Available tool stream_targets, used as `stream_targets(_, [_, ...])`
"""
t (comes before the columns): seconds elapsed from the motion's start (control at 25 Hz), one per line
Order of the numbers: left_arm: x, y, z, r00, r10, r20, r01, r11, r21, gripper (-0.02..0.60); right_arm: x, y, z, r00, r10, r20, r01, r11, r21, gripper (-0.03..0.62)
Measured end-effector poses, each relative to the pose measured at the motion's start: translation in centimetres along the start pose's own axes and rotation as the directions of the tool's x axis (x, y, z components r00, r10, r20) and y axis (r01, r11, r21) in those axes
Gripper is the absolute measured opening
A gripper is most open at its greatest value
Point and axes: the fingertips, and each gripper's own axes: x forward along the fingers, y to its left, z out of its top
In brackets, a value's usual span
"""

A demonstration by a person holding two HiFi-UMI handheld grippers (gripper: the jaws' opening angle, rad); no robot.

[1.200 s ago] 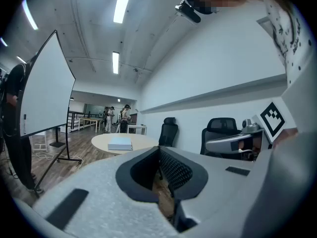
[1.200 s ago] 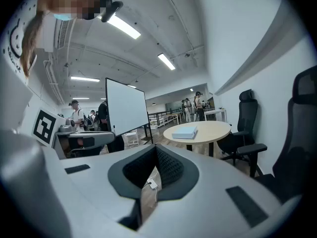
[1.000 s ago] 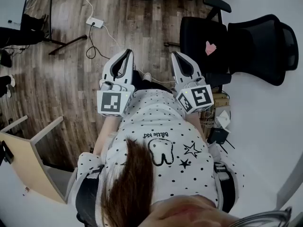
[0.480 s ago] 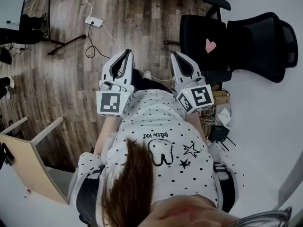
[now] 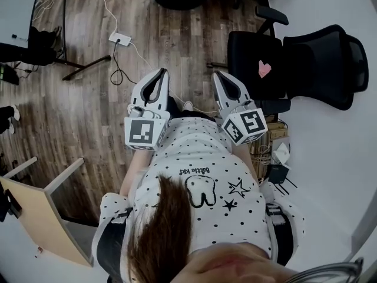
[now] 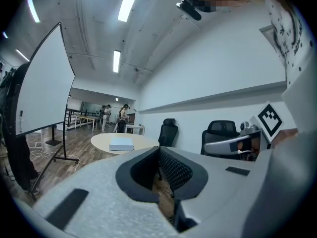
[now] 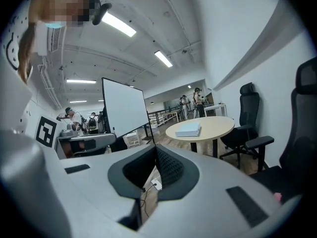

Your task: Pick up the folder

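Closest to the camera, at the bottom centre of the head view, the person's polka-dot shirt (image 5: 200,158) is filling the frame. Both claws are being held out just ahead of it. The left gripper (image 5: 159,74) and the right gripper (image 5: 219,75) are sitting side by side in the middle of the frame, as they were a second ago. Each is closed tight with its ribbed pads meeting, and neither is holding anything.

The ground around them is what has changed. The wood floor (image 5: 88,99) is sliding down the frame, the power strip (image 5: 119,38) at upper left is sitting lower than before, and the black office chair (image 5: 259,58) at upper right has also drifted down. I judge that the person is walking forward with the claws carried shut, so the task is still in its approach and no reach has begun.

Farther off, only the gripper views are showing the target. A pale, flat folder (image 7: 188,129) is lying on a round table (image 7: 213,125) past the whiteboard (image 7: 124,108). In the right gripper view it is up and to the right of the closed tips. In the left gripper view it is up and to the left of them. It is well apart from both claws, roughly straight ahead between them. The jaws will need to open before any pickup.
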Motion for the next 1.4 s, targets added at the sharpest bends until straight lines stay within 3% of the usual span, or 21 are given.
stream_targets(0.36, [0.8, 9.0, 3.5, 0.999, -0.021, 0.027, 0.02, 0.999, 0.046, 0.023, 7.7, 3.9, 3.0, 0.999, -0.009, 0.04, 0.009, 1.0, 0.0, 0.006])
stream_targets(0.52, [0.6, 11.7, 3.7, 0.999, -0.023, 0.041, 0.023, 1.0, -0.014, 0.024, 9.9, 5.3, 3.1, 0.999, -0.009, 0.038, 0.008, 1.0, 0.021, 0.006])
stream_targets(0.88, [1.0, 13.5, 2.0, 0.999, -0.037, -0.006, 0.036, 0.997, -0.065, 0.023, 12.0, 5.7, 2.2, 0.999, -0.041, -0.006, 0.041, 0.999, 0.034, 0.006])
stream_targets(1.4, [3.0, 16.0, 1.8, 1.0, 0.001, -0.019, -0.004, 0.994, -0.106, 0.023, 14.6, 4.5, 2.4, 0.998, -0.034, -0.051, 0.036, 0.999, 0.039, 0.006])
